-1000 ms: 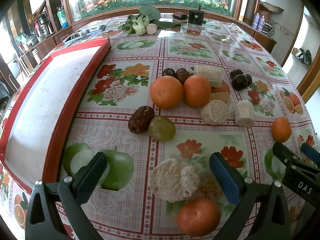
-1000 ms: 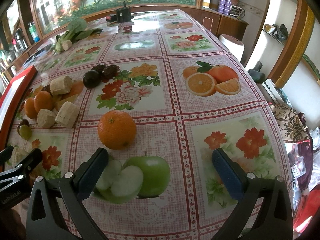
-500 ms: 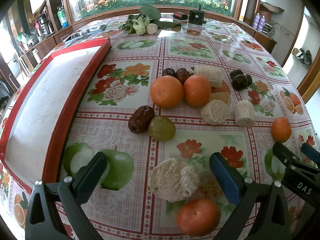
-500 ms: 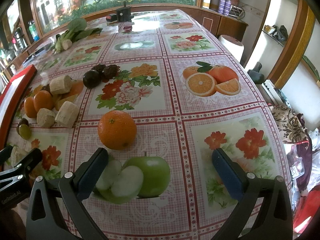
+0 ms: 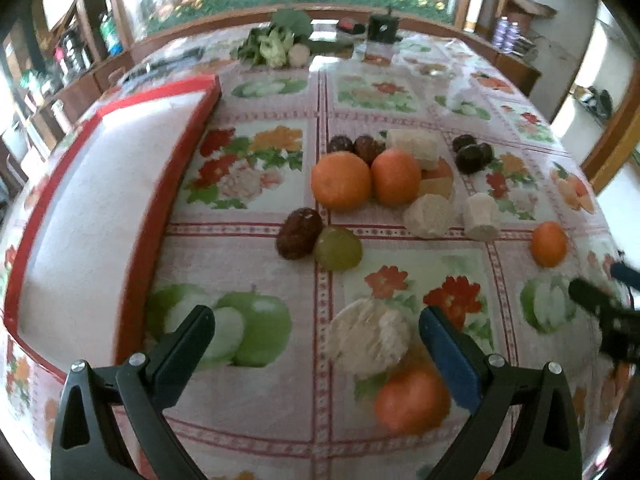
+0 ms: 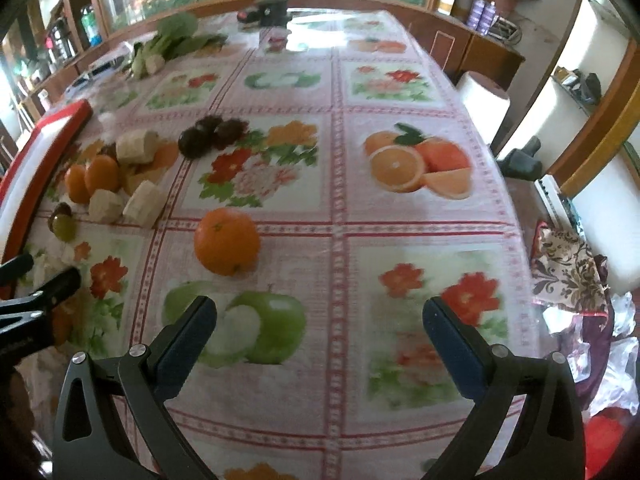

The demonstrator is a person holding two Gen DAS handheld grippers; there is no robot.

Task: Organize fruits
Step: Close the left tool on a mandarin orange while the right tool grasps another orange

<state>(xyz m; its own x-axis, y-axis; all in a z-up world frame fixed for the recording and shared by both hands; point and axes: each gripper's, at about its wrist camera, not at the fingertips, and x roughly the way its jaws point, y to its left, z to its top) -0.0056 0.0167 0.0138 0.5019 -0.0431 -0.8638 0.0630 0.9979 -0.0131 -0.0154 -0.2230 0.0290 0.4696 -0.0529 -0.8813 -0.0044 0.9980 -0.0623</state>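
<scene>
Currently both claws hang spread and empty above the counter (image 5: 248, 240). Fruits lie loose: oranges (image 5: 341, 180), a grape (image 5: 338, 248), a lone orange (image 6: 227, 241) before the right claw (image 6: 320, 324). Left claw (image 5: 316, 332) faces the bare tray (image 5: 100, 200), likely their destination.

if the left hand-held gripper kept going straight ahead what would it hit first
Probably the pale round rough-cut chunk, which sits just ahead between the open fingers of the left hand-held gripper, towards the right one. Depth is uncertain.
</scene>
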